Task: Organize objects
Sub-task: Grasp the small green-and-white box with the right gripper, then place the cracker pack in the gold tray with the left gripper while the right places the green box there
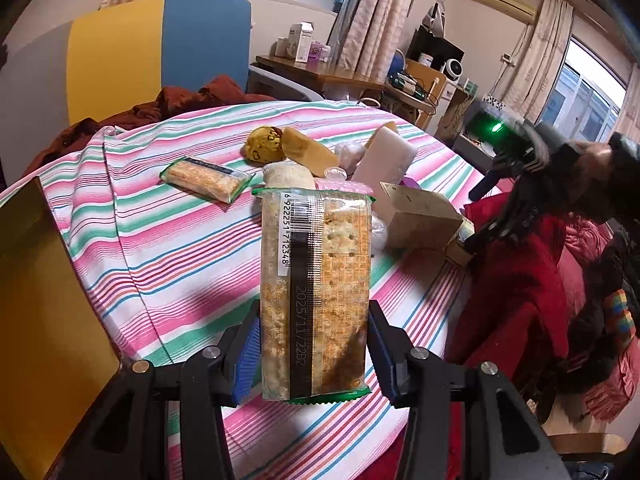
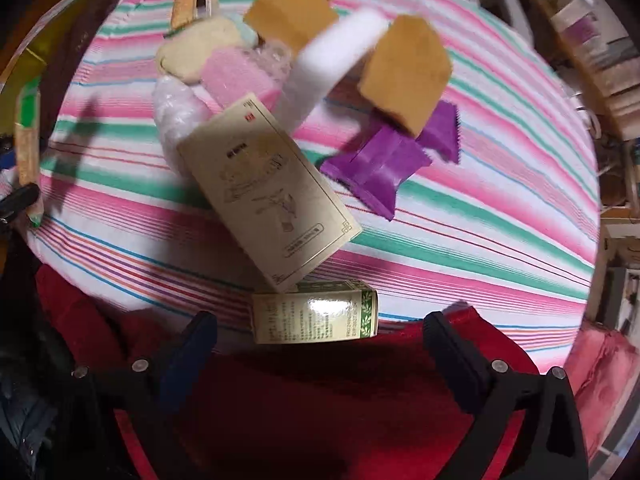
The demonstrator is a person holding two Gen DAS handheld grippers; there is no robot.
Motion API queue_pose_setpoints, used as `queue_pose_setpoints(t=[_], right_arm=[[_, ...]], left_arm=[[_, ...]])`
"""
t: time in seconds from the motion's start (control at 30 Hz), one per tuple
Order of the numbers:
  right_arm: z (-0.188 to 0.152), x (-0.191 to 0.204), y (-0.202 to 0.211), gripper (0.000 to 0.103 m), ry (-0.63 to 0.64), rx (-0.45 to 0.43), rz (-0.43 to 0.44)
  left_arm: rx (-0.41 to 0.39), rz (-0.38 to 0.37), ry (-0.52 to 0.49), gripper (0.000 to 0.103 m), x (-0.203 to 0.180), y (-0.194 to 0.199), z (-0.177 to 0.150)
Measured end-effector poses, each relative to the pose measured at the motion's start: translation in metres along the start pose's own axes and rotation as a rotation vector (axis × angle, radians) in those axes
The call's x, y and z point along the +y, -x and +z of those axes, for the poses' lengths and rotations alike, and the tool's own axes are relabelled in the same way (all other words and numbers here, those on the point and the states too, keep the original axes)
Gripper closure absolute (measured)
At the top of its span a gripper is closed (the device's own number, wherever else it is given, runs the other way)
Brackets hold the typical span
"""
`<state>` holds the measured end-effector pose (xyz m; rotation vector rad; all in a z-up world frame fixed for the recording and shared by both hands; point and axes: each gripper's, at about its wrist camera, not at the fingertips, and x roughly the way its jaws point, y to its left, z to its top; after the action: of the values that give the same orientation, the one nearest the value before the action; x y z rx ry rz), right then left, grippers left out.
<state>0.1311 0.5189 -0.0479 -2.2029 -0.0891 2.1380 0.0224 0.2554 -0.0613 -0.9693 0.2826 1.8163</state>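
Note:
My left gripper (image 1: 314,344) is shut on a cracker packet (image 1: 316,280), which stands upright between the blue pads above the striped cloth (image 1: 160,248). A second cracker packet (image 1: 206,180) lies flat further back. Behind it is a pile: a yellow bun (image 1: 264,146), a tan block (image 1: 308,152), white foam (image 1: 386,158) and a beige box (image 1: 420,216). In the right wrist view my right gripper (image 2: 320,356) points down with its jaws wide open. A small green-and-white box (image 2: 316,312) lies between its fingertips at the cloth's edge, with a gap on each side.
A gold tray (image 1: 36,320) stands at the left edge of the table. A purple wrapper (image 2: 384,160), a pink sponge (image 2: 240,76) and another tan block (image 2: 404,72) lie in the pile. Red fabric (image 2: 320,408) hangs below the table's near edge. Furniture crowds the back right.

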Motion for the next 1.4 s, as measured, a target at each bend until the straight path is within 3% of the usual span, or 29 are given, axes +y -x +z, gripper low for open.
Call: queue_pose_setpoints(t=[0.2,0.27,0.3,0.47,0.63,0.87,0.9,0.93,1.03,1.17,1.4], right_arm=[[0.008,-0.003,-0.033,0.001,-0.001,0.113,-0.009],[0.008,-0.003,-0.033,0.008,0.01,0.112,0.014],[0.006,-0.002,-0.039,0.028,0.022,0.134,0.018],[-0.001,0.001,-0.04,0.03,0.045,0.132,-0.018],[-0.022,-0.012,-0.008,0.029,-0.042,0.021,-0.102],[-0.045,-0.023,0.065,0.029,-0.189,-0.211,-0.228],[-0.061,-0.035,0.08,0.029,-0.194,-0.265,-0.23],[-0.022,-0.029,0.093,0.029,-0.196,-0.3,-0.224],[0.031,0.018,0.126,0.029,-0.176,-0.425,-0.168],[0.07,0.074,0.132,0.029,-0.077,-0.566,-0.03],[0.127,0.179,0.131,0.029,0.093,-0.662,0.194]], left_arm=[[-0.009,-0.001,0.004,0.054,-0.001,0.002,0.002],[-0.01,-0.002,0.005,0.054,-0.001,0.002,0.001],[-0.01,-0.004,0.008,0.054,-0.001,0.003,0.001],[-0.032,-0.01,0.017,0.054,0.0,0.012,0.002],[-0.068,-0.014,0.033,0.054,0.001,0.025,0.003],[-0.13,0.025,0.09,0.054,0.011,0.056,0.005],[-0.143,0.041,0.104,0.054,0.014,0.063,0.006],[-0.152,0.053,0.118,0.054,0.017,0.068,0.005],[-0.184,0.098,0.182,0.054,0.033,0.087,0.004],[-0.21,0.191,0.282,0.054,0.064,0.112,-0.005],[-0.24,0.4,0.421,0.054,0.126,0.153,-0.039]])
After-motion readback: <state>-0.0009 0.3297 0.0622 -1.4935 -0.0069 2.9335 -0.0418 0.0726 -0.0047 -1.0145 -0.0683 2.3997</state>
